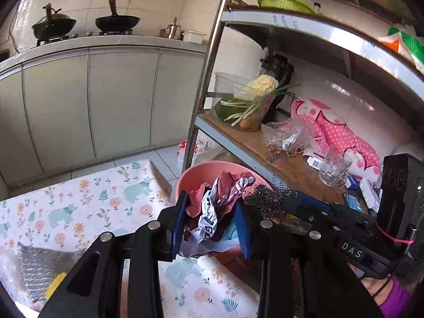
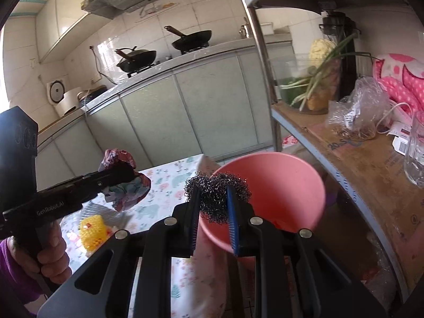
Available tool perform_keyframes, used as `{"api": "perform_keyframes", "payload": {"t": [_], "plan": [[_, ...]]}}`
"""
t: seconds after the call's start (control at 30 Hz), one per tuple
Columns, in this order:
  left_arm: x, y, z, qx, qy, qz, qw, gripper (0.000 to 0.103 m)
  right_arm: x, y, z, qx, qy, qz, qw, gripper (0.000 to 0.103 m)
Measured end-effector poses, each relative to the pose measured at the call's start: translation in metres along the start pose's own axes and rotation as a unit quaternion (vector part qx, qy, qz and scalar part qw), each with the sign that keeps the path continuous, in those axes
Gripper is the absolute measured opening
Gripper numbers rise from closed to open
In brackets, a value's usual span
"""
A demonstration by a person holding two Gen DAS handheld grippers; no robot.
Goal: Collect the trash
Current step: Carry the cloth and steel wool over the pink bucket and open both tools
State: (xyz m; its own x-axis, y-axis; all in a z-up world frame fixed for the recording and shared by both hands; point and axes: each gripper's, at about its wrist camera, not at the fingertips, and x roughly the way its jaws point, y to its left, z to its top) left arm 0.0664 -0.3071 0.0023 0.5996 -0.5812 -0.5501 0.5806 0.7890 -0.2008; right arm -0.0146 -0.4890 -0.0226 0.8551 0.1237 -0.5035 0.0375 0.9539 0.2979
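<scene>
My left gripper is shut on a crumpled red and white wrapper and holds it over the pink bin. My right gripper is shut on a dark steel wool scourer and holds it at the near rim of the pink bin. In the left wrist view the scourer and the right gripper sit just right of the wrapper. In the right wrist view the left gripper with the wrapper is at the left, above the table.
A floral tablecloth covers the table, with a yellow mesh piece and a silver foil bag on it. A metal shelf stands to the right with a glass, a clear plastic bag and vegetables. A steel post rises beside the bin.
</scene>
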Motion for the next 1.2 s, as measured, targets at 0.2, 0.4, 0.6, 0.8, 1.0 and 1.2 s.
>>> {"api": "perform_keyframes", "payload": {"t": [0.2, 0.4, 0.6, 0.8, 1.0, 1.2], "plan": [[0.044, -0.015, 0.001, 0.012, 0.013, 0.004, 0.9998, 0.033, 0.016, -0.016, 0.001, 0.007, 0.003, -0.019, 1.000, 0.020], [0.077, -0.026, 0.000, 0.017, 0.026, 0.002, 0.9995, 0.033, 0.025, -0.028, 0.002, 0.005, 0.004, -0.036, 0.999, 0.020], [0.101, -0.037, 0.000, 0.029, 0.032, 0.005, 0.9991, 0.033, 0.039, -0.042, 0.001, 0.013, 0.014, -0.054, 0.998, 0.020], [0.124, -0.038, -0.006, 0.030, 0.050, 0.009, 0.9983, 0.034, 0.060, -0.056, -0.008, 0.027, 0.035, -0.064, 0.997, 0.020], [0.146, -0.034, -0.012, 0.029, 0.071, 0.019, 0.9968, 0.034, 0.075, -0.068, -0.018, 0.041, 0.053, -0.072, 0.995, 0.020], [0.159, -0.032, -0.015, 0.022, 0.080, 0.030, 0.9961, 0.037, 0.086, -0.074, -0.021, 0.042, 0.064, -0.078, 0.994, 0.021]]}}
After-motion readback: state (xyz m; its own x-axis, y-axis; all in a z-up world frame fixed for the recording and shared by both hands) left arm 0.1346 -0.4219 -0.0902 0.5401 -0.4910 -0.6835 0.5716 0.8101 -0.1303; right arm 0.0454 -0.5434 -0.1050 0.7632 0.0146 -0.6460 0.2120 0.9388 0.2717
